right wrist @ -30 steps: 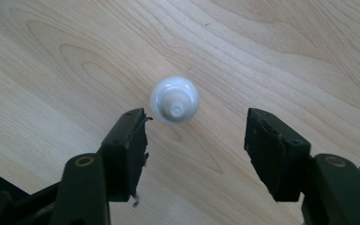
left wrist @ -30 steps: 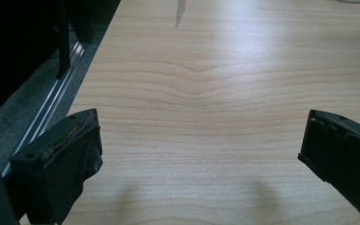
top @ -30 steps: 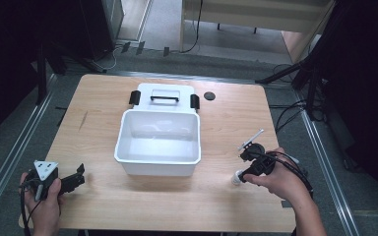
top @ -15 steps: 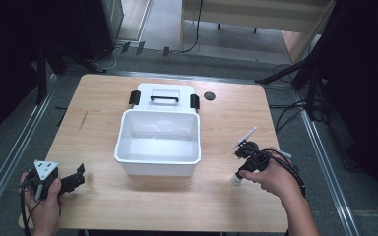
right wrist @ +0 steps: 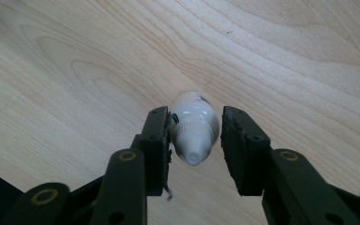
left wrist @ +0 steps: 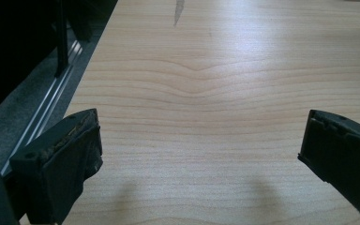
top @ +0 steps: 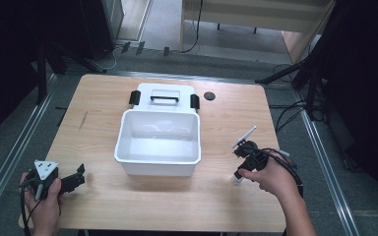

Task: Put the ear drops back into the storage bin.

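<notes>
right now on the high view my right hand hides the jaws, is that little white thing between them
observer: yes, the right gripper has a small white bottle lying between its jaws, cap toward its camera.
operator: gripped yet
observer: not quite; the jaws have just been closing, one pad touches it, and a sliver of gap shows at the other.
operator: left one holding anything
observer: no, the left gripper stands wide open over bare table.
</notes>
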`<state>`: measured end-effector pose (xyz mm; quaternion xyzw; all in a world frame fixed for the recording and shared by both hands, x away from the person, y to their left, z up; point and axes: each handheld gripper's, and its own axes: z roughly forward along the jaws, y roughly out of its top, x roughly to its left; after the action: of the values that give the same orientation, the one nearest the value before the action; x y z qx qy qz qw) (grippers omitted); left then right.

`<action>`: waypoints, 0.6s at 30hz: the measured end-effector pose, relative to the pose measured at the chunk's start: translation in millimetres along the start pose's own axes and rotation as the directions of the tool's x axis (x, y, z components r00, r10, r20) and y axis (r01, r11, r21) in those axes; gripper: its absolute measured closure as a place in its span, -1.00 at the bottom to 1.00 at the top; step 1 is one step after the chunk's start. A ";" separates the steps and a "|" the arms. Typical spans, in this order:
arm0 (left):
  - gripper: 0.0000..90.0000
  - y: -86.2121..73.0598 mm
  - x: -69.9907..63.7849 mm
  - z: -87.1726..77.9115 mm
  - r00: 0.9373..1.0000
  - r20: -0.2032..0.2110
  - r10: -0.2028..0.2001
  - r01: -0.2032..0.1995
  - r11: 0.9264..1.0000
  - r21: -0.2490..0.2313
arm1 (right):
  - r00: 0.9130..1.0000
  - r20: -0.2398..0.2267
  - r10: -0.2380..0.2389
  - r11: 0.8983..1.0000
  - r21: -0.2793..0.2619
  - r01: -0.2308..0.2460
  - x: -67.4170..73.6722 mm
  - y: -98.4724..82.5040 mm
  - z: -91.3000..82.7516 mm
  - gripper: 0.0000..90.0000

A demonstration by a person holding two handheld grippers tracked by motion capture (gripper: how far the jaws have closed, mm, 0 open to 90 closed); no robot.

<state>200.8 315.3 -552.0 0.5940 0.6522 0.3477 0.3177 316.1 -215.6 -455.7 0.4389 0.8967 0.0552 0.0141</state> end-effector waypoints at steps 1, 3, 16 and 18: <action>-1.00 0.0 0.0 0.0 1.000 0.000 0.000 0.000 1.000 0.000 | 1.000 -0.006 0.000 1.000 -0.002 0.000 0.3 0.6 -0.2 0.44; -1.00 0.0 0.0 0.0 1.000 0.000 0.000 0.000 1.000 0.000 | 1.000 -0.005 0.005 1.000 -0.001 -0.005 0.3 1.2 -0.9 0.47; -1.00 0.0 -0.1 0.1 1.000 0.000 0.003 -0.003 1.000 0.000 | 1.000 -0.010 0.017 1.000 -0.016 -0.017 -1.2 -3.8 -6.7 0.52; -1.00 0.1 -0.1 -0.1 1.000 0.000 0.005 -0.005 1.000 0.001 | 1.000 -0.009 0.016 1.000 -0.018 -0.016 -1.2 -3.5 -6.3 0.57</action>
<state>200.8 315.3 -551.9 0.5959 0.6509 0.3481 0.3164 313.7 -219.3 -450.0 0.4456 0.8927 0.0652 0.0139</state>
